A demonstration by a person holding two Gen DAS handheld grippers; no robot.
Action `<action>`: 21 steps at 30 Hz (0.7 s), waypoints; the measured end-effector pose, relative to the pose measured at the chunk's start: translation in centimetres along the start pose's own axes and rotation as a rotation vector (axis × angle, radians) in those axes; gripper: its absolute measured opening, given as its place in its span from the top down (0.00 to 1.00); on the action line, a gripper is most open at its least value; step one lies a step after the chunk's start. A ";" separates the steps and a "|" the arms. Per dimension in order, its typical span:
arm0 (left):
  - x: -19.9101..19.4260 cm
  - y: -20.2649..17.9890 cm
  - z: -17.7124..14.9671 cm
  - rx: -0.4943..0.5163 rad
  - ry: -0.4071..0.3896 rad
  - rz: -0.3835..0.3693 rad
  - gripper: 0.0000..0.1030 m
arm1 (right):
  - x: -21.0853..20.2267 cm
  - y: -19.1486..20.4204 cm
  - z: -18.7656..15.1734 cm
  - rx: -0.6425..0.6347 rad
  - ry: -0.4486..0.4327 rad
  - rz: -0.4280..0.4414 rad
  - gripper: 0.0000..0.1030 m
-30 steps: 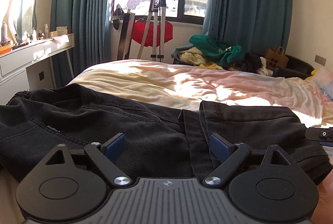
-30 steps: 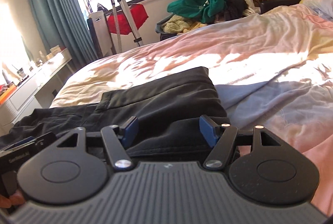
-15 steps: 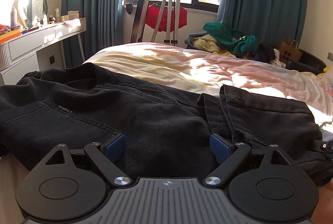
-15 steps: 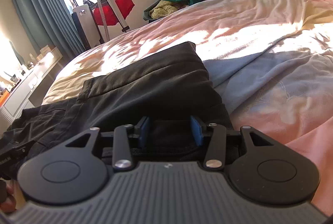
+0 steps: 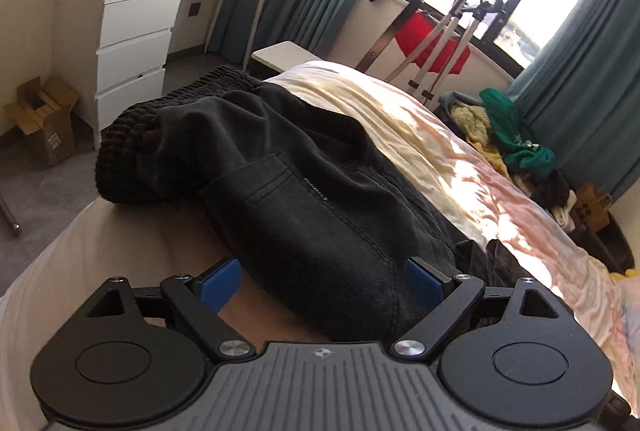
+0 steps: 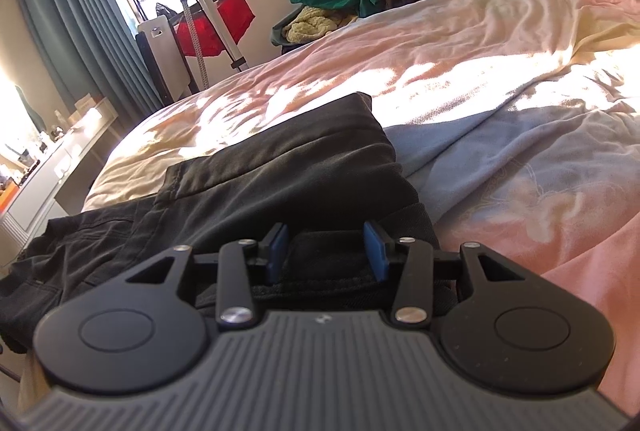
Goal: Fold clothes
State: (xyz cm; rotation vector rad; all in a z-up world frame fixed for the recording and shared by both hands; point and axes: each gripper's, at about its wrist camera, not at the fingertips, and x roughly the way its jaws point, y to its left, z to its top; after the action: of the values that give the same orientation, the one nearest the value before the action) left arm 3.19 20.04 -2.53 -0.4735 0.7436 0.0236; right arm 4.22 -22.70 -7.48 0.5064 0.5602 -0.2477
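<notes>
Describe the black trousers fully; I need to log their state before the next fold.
The black trousers look like faded denim with an elastic ribbed waistband, stitched pocket and small label. They lie crumpled on the bed, waistband at its edge. The left gripper straddles them, open; the right gripper, half closed, brackets a hem.

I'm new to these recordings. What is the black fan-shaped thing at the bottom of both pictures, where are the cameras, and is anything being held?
The black shape is a hand-held gripper with two blue-padded fingers; a person carries one in each hand, and a fisheye camera on each looks forward along its fingers. One picture is from the left gripper, the other from the right gripper. A pair of black trousers lies on a bed with pale pink and blue bedding. The left gripper is wide open, its pads either side of a fold of the trousers, not pinching. The right gripper's pads are closer together around a bunched edge of the trousers, but whether they grip cannot be told.
</notes>
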 end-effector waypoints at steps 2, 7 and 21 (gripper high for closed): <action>0.3 1.7 0.1 -0.060 0.020 0.019 0.11 | -0.1 0.1 0.1 0.004 0.006 0.007 0.55; 3.0 4.5 1.1 -0.256 0.075 -0.019 0.11 | -0.1 0.9 0.2 -0.009 0.006 0.015 0.55; 8.1 8.2 3.2 -0.518 -0.059 -0.012 0.39 | -0.2 1.4 0.2 -0.042 0.000 0.011 0.55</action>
State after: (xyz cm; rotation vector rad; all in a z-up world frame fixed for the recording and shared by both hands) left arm 9.70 27.58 -9.14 -0.9660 0.6736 0.2219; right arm 4.63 -21.60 -6.73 0.4691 0.5616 -0.2250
